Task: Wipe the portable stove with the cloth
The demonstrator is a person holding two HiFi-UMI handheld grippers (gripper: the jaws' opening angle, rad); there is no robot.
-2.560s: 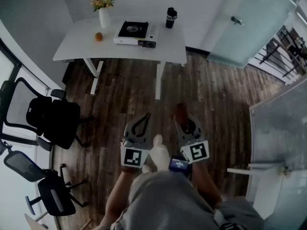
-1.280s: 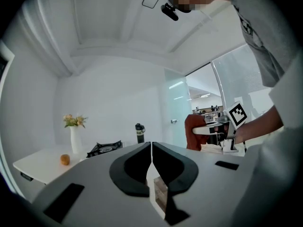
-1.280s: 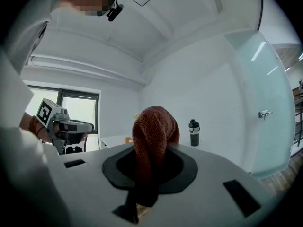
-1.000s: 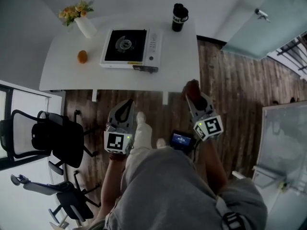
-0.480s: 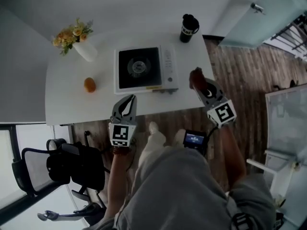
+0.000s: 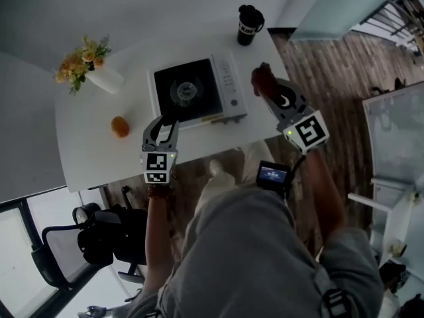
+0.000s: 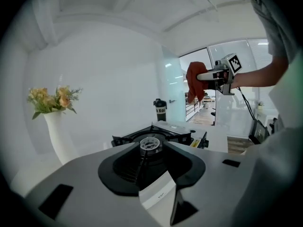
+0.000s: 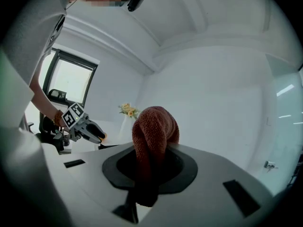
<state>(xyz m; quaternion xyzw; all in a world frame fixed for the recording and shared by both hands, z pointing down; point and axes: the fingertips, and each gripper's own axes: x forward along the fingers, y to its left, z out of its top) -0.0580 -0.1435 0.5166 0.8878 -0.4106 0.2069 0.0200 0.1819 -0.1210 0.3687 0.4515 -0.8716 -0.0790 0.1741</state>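
Portable stove on table, mug behind-right, vase and orange left.

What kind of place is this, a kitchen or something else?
Most likely an office rather than a kitchen: a white desk on wood flooring, a black swivel office chair beside it, and a frosted glass door. The portable stove simply sits on the desk.

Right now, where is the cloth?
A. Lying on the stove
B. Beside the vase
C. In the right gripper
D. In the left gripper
C: the cloth hangs pinched between the jaws of the right gripper, which the head view shows just right of the stove, not on it.
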